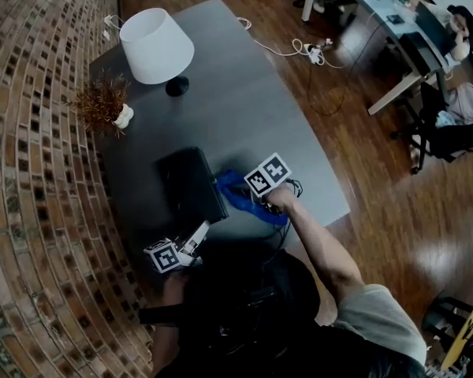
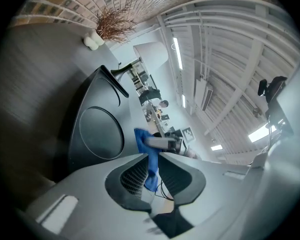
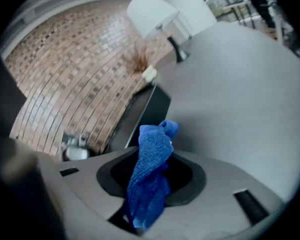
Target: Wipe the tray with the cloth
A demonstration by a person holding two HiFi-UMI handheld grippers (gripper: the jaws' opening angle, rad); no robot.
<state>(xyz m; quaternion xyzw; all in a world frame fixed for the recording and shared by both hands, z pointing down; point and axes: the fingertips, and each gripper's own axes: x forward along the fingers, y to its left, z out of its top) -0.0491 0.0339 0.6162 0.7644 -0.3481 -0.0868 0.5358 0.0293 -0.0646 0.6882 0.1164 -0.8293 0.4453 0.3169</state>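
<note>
Left tongs narrowly apart, empty, by black tray; right tongs tight on blue cloth.

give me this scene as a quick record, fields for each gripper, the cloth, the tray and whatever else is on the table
right gripper: shut on the blue cloth, which is bunched between its jaws
left gripper: jaws apart, nothing in them, near the tray's near end
tray: black, round recess, on the grey table
cloth position: at the tray's right edge
also on table: lamp with white shade, dried plant
</note>
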